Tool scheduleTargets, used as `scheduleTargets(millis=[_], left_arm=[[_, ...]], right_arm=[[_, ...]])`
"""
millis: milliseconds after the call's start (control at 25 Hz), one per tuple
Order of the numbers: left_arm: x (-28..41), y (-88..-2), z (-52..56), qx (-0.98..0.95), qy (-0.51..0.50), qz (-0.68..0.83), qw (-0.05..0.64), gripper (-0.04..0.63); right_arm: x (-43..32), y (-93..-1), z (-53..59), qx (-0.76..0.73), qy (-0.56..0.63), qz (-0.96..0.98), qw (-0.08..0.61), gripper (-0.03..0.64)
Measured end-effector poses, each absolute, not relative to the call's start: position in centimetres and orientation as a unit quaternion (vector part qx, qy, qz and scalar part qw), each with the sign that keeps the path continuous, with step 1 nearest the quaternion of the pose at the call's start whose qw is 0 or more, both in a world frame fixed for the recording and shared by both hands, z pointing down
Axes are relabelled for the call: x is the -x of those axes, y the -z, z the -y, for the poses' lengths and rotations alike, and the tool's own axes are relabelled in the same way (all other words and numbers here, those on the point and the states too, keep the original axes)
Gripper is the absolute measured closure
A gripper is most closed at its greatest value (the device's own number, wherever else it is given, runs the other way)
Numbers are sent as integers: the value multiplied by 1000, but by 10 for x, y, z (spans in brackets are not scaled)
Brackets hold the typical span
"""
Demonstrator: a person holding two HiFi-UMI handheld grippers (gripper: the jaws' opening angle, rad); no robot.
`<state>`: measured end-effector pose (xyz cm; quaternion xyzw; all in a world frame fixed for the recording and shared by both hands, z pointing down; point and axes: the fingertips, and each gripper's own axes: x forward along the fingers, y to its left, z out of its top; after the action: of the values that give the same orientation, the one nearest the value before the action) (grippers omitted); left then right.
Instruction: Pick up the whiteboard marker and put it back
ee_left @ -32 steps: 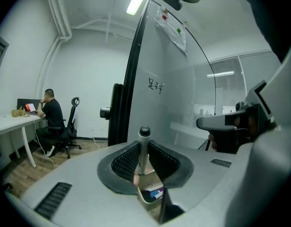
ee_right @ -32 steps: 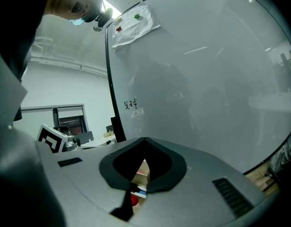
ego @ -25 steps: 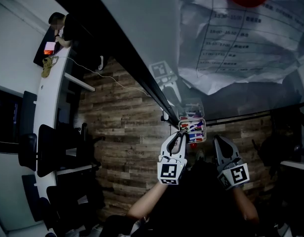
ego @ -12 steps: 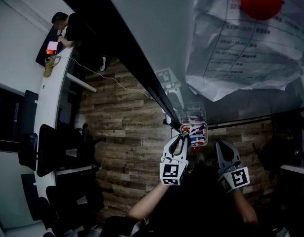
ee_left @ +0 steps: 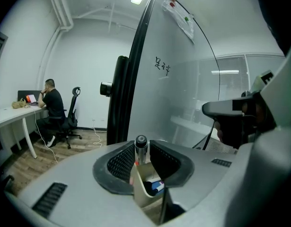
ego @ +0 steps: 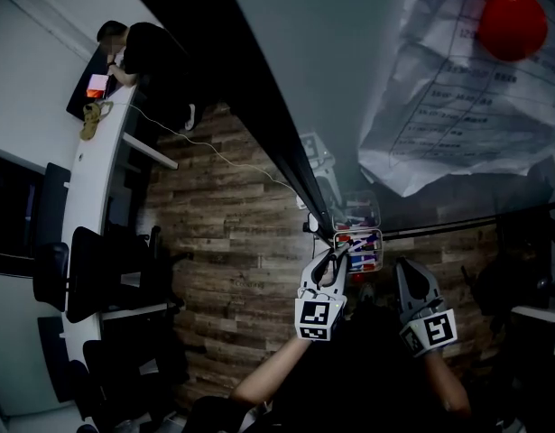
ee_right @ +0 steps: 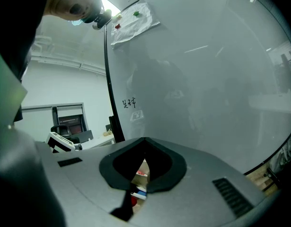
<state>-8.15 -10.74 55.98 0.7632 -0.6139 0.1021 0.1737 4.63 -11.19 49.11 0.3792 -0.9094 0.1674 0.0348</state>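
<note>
Far to the left of the marker holder (ego: 378,234), a person (ego: 137,48) sat at a white desk (ego: 83,206). Wood-plank floor (ego: 232,233) filled the ground between them.

Your left gripper (ego: 337,251) stood right at the holder's left side. The whiteboard marker (ee_left: 141,150) stood upright between its jaws, with its long axis running down into the holder's open top and its lower end among the pens stored there. Those jaws had just been opening. The pads appeared to rest against the barrel, though the dim view left the contact uncertain.

Just right of the holder, your right gripper (ego: 406,269) waited with its tips pressed together and nothing held. It was near the holder, but the left was the nearer. The likely next move was to spread the left jaws wider and back away.

Above the holder rose the whiteboard (ego: 331,61). On it, up and to the right, a red magnet (ego: 513,25) pinned a creased paper sheet (ego: 457,106).
</note>
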Motion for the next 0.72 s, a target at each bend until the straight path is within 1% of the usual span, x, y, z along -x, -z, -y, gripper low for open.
scheduleTargets(millis=[240,720], left_arm=[[84,-558,106,-763,-99,614,174,502],[88,-545,102,-762,-81,620,166,499]], right_arm=[[-42,-487,112,-383,-182,905,24,603],[-39,-487,108,-382,-180,906,27,603]])
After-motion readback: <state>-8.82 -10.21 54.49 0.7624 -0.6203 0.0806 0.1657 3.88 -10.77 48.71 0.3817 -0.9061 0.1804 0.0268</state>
